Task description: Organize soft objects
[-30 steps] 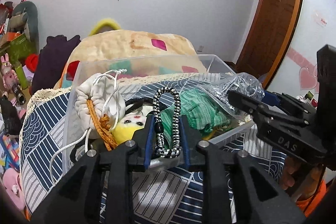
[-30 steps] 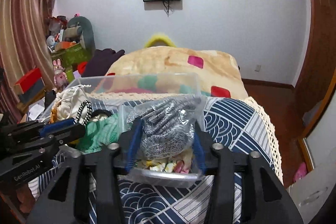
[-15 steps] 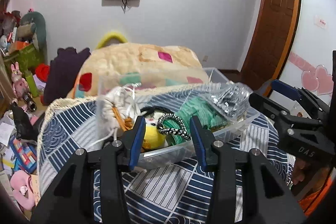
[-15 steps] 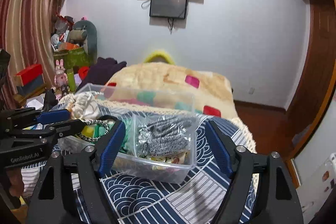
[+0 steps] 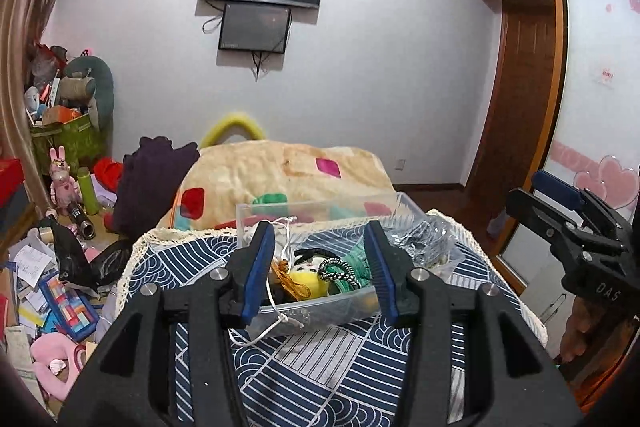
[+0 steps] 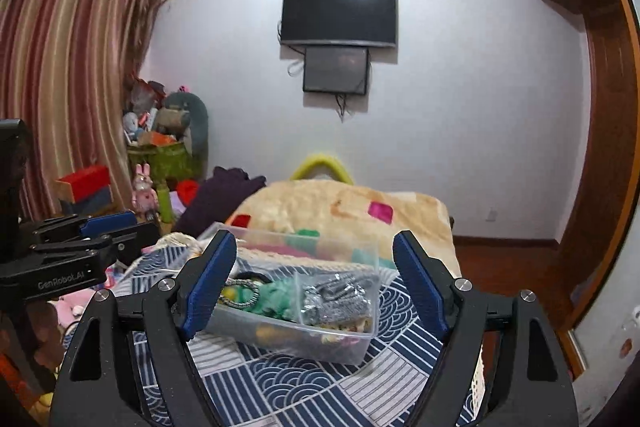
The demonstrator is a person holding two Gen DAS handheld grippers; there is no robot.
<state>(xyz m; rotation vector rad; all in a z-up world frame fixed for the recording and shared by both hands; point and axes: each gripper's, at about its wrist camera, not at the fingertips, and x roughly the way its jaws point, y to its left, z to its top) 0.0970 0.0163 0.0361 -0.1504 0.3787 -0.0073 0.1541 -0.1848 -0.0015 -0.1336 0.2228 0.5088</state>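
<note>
Left gripper (image 5: 320,267) and right gripper (image 6: 316,285): black plastic frames with ribbed blue pads, both with fingers spread wide apart and holding nothing, each raised above the near side of the bin. Clear plastic bin (image 5: 320,315), rectangular with rounded corners, resting on a navy-and-white cloth (image 5: 320,367) printed with wave and stripe patterns and edged in cream lace. Contents, left to right: a cream drawstring pouch (image 5: 256,239) whose white cord (image 5: 276,327) trails over the near wall; orange braided cord (image 5: 298,285); a yellow plush toy (image 5: 310,277); a black-and-white woven cord loop (image 5: 338,269) lying on green knitted fabric (image 6: 280,297); a crinkled transparent bag of grey patterned material (image 6: 336,297) at the right end. Beyond the bin lies a beige fleece blanket (image 5: 280,167) with coloured patches.
</note>
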